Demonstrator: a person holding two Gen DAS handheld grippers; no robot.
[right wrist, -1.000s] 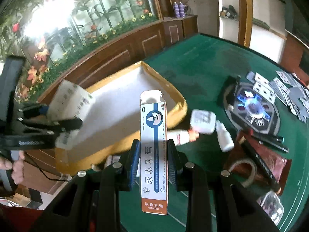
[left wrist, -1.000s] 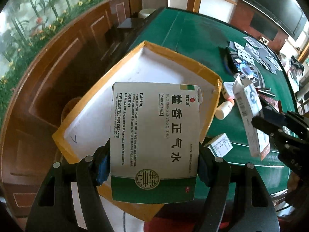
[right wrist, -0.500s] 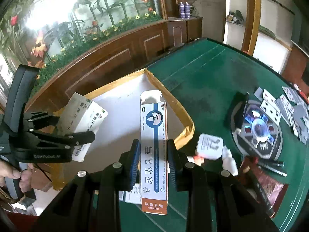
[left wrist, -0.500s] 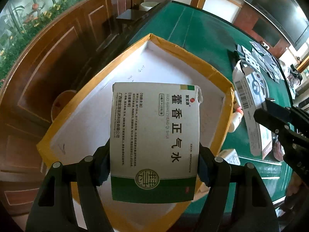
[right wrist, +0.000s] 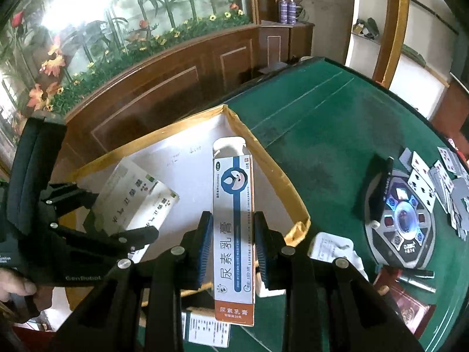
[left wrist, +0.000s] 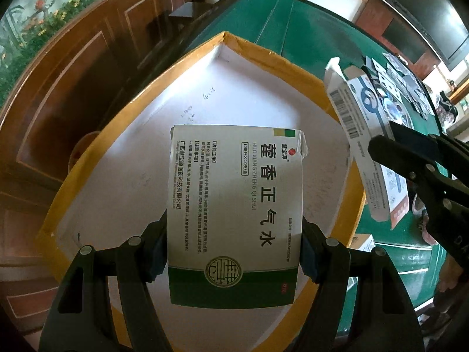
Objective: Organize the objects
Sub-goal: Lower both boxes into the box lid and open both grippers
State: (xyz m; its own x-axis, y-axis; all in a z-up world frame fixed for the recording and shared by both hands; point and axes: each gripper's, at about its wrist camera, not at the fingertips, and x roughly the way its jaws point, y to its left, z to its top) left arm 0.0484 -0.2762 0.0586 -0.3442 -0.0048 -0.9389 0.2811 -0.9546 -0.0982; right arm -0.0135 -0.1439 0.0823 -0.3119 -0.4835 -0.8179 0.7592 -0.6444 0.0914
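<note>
My left gripper [left wrist: 234, 249] is shut on a wide white-and-green medicine box [left wrist: 234, 205] and holds it above the shallow yellow-rimmed cardboard tray [left wrist: 140, 111] with a white floor. My right gripper [right wrist: 233, 249] is shut on a long narrow white-and-blue ointment box [right wrist: 234, 220], held upright over the tray's right rim [right wrist: 281, 182]. The ointment box [left wrist: 360, 135] and right gripper show at the right of the left wrist view. The left gripper with its box [right wrist: 137, 202] shows at the left of the right wrist view.
The tray sits on a green felt table [right wrist: 322, 111]. Right of it lie small white boxes [right wrist: 334, 246], a round black device [right wrist: 401, 217], playing cards [right wrist: 433, 173] and pens [right wrist: 416, 278]. A wooden panelled wall [right wrist: 164, 82] stands behind the table.
Both grippers have moved over the tray with their boxes; the tray now fills the left wrist view and the ointment box has come closer to its right rim.
</note>
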